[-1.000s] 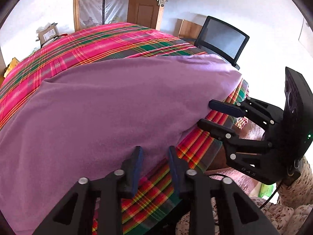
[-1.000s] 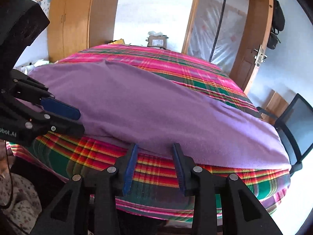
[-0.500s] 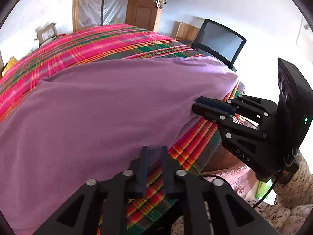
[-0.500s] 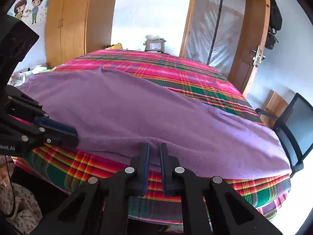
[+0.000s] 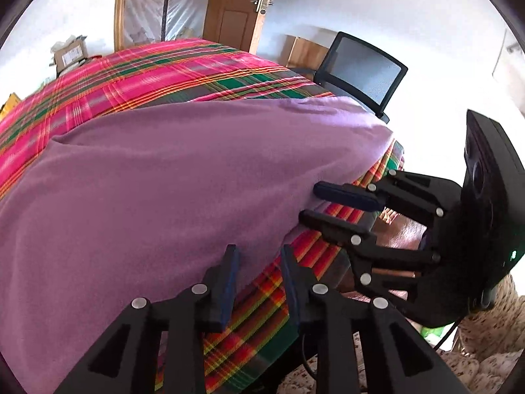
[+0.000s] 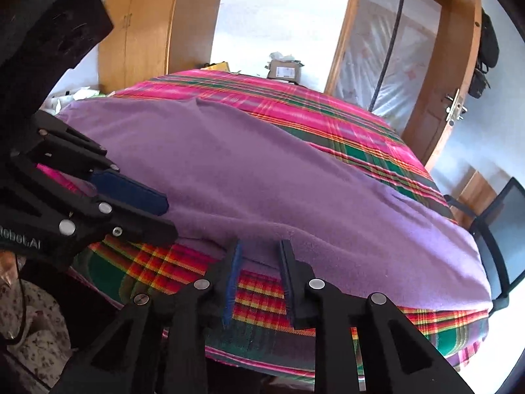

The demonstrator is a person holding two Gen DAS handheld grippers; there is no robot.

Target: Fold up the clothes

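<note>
Across the plaid bed [image 5: 183, 65] the purple garment [image 5: 164, 180] lies flat, so we hold both grippers, left [image 5: 257, 256] and right [image 6: 259, 251], jaws open, at its six-o'clock hem for a grab.

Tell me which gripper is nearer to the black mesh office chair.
Right. The right gripper works the purple fleece garment's near hem on the side toward the black mesh office chair; the left gripper sits farther along, away from it.

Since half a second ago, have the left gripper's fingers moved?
Yes. The left gripper has opened: its fingers, nearly together before, now stand apart over the purple cloth's edge on the plaid bedspread.
</note>
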